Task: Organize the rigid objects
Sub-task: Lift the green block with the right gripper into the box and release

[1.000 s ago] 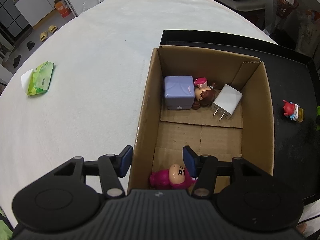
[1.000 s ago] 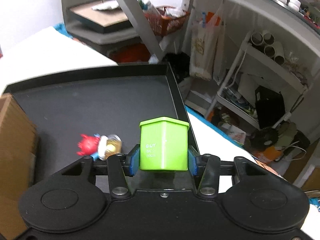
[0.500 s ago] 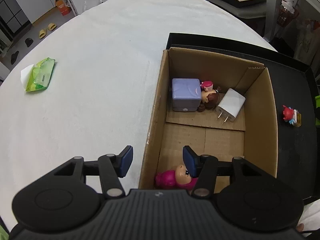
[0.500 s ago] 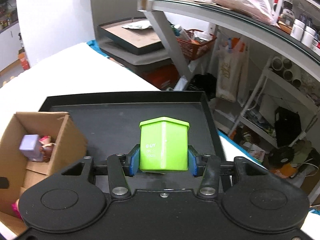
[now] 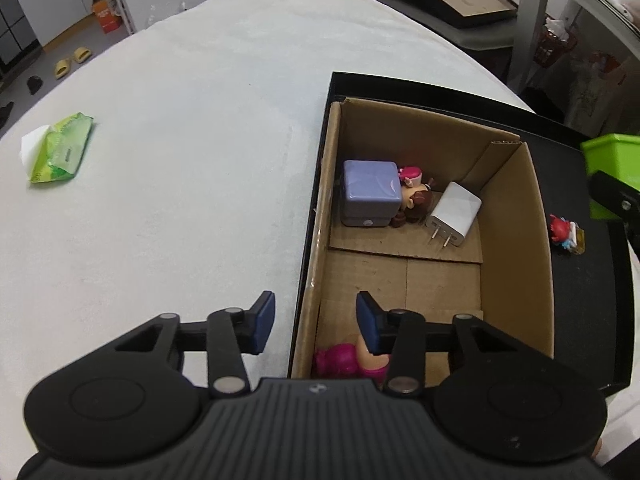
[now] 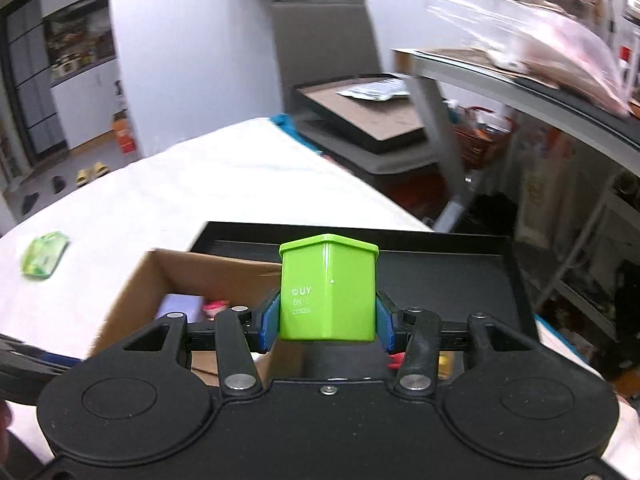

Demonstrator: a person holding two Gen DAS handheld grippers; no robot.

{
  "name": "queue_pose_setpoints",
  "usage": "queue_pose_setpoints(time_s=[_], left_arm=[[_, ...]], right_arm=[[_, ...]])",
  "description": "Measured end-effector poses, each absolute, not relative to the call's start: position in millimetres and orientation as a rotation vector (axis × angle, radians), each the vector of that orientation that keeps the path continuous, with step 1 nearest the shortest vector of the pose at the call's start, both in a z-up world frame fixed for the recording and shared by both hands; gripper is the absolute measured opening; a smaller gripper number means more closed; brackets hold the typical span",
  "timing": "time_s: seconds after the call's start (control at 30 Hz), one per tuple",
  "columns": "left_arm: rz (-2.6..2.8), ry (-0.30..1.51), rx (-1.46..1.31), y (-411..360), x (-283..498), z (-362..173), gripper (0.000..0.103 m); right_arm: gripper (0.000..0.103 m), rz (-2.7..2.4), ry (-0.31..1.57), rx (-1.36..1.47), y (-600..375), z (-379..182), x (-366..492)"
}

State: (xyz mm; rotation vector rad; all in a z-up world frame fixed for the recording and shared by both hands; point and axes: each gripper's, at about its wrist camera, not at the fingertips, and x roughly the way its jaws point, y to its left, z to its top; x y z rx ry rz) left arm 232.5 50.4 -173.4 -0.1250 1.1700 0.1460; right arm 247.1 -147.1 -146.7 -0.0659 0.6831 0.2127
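Above tray (image 6: 460, 276) | right gripper (image 6: 327, 322) clamps green cube (image 6: 328, 292) upright

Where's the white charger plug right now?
In the left wrist view, the white charger lies inside the cardboard box, at its far right corner, just right of the small brown-haired figurine.
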Motion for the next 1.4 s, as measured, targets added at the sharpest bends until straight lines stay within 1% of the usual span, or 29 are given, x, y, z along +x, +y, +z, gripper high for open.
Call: queue_pose_setpoints(time_s=[0.27,0.37,0.77,0.97,1.17,1.4], left_arm=[[0.106,1.183,-0.191,62.2,231.1,-187.0,0.018],[0.11,1.186,-0.212,67.7,231.4,-189.2,0.011],[0.068,1.196,-0.256,78.7,232.5,-191.1,0.012],[0.047,1.204,-0.269,83.7,233.4,-191.8,0.012],[0.027,1.213,-0.273,86.9,235.8,-192.5,0.012],[0.011,1.226,-0.291,89.8,237.2,-193.8,0.014]], right_arm=[[0.046,0.253,0.711,-0.118,-117.1,-153.3,246.7],[0.046,0.27,0.72,-0.118,-109.1,-157.7,246.8],[0.046,0.321,0.769,-0.139,-77.9,-175.2,249.8],[0.047,0.347,0.869,-0.068,-76.1,-184.8,258.6],[0.047,0.356,0.923,-0.039,-67.1,-195.5,265.1],[0.047,0.377,0.934,-0.046,-61.2,-199.2,265.8]])
